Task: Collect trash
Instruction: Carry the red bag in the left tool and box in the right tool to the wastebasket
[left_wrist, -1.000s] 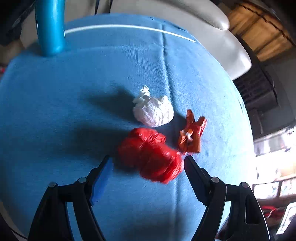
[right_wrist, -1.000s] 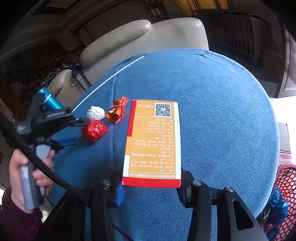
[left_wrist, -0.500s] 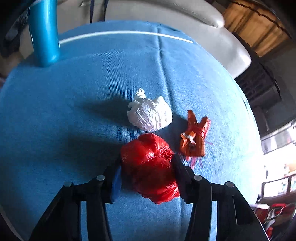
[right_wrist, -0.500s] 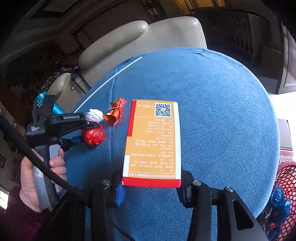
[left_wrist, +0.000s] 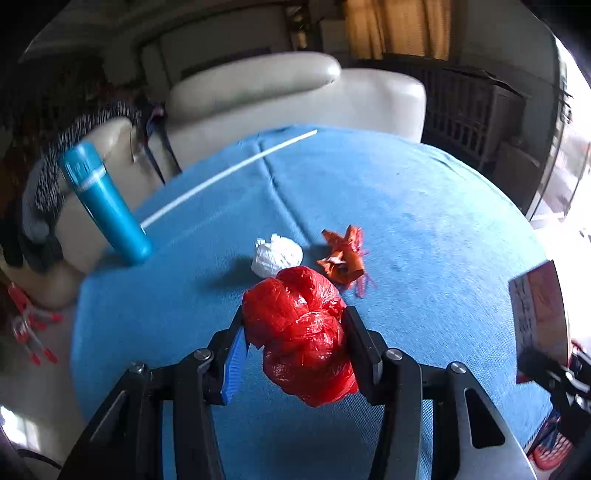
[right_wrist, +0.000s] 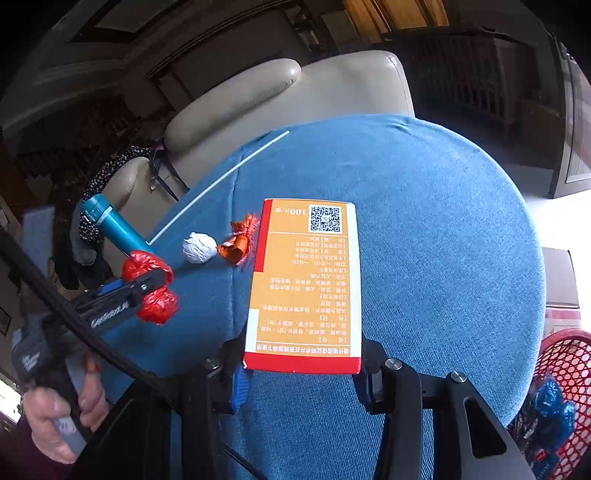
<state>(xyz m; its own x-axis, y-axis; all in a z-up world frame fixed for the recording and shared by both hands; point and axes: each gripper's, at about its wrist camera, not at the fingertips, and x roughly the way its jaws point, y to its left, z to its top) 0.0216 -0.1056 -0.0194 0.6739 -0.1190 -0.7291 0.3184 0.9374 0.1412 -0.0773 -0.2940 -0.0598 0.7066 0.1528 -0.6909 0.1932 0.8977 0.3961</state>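
My left gripper (left_wrist: 295, 325) is shut on a crumpled red plastic bag (left_wrist: 301, 332) and holds it above the blue-clothed round table (left_wrist: 424, 229). The same bag (right_wrist: 149, 284) shows in the right wrist view, clamped in the left gripper (right_wrist: 147, 280) that a hand (right_wrist: 55, 417) carries. On the cloth behind it lie a white paper wad (left_wrist: 277, 254) and an orange wrapper (left_wrist: 343, 258). My right gripper (right_wrist: 301, 354) is shut on an orange and red cardboard box (right_wrist: 306, 280), held over the table. The box (left_wrist: 535, 317) shows at the right edge of the left wrist view.
A teal bottle (left_wrist: 105, 206) stands at the table's left edge. A white straw (left_wrist: 229, 173) lies across the far side. Beige armchairs (left_wrist: 295, 99) stand behind the table. A red mesh basket (right_wrist: 565, 373) with blue trash sits on the floor at the lower right.
The left gripper closed on the red bag and lifted it off the cloth, rolling and pulling back. The right gripper kept the box almost still.
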